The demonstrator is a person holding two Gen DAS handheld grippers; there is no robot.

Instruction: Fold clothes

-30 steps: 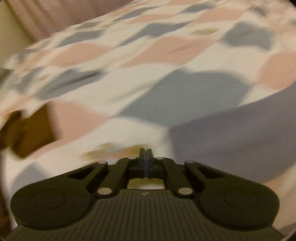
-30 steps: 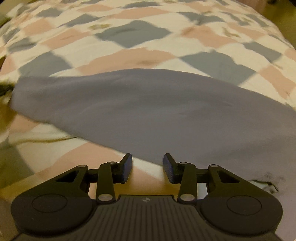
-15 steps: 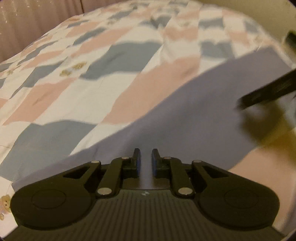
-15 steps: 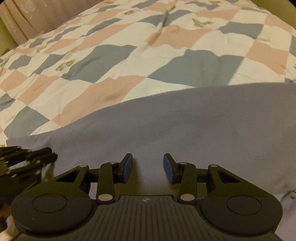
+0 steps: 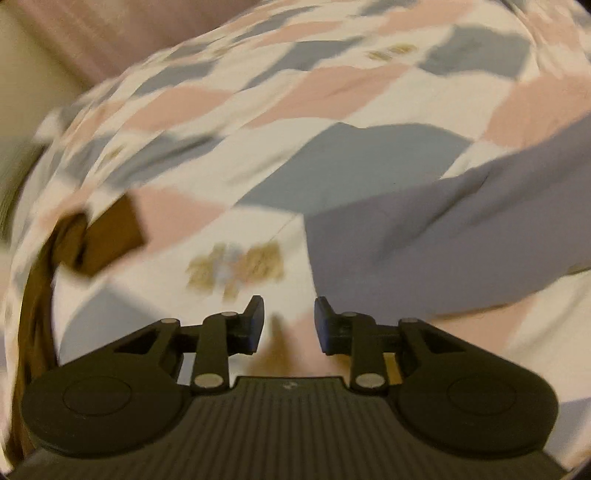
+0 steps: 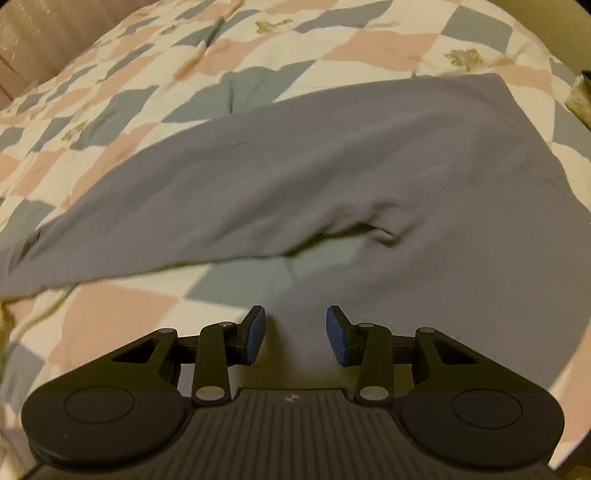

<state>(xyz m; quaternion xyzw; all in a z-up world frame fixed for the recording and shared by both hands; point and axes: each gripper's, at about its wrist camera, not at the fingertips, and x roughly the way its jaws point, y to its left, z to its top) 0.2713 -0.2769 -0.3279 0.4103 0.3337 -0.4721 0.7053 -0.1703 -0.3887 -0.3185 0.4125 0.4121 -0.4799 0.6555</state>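
Observation:
A grey-blue garment (image 6: 332,162) lies spread on the checkered quilt, with a fold and a small pucker near its middle. In the right wrist view its near edge runs just under my right gripper (image 6: 295,334), which stands open with nothing between its blue pads. In the left wrist view the same garment (image 5: 424,229) fills the right side, its left edge a little ahead and right of my left gripper (image 5: 288,321). That gripper is open and empty, over bare quilt. The left view is motion-blurred.
The bed carries a quilt (image 5: 332,96) of pink, grey and cream diamonds with small bear prints. A brown folded item (image 5: 107,236) lies at the bed's left edge. A pinkish curtain (image 5: 110,33) hangs behind the bed. The quilt (image 6: 110,96) extends far left.
My left gripper went from shut to open and swung left, off the grey garment onto bare quilt. The right gripper stayed open and shifted; the garment now shows a fold.

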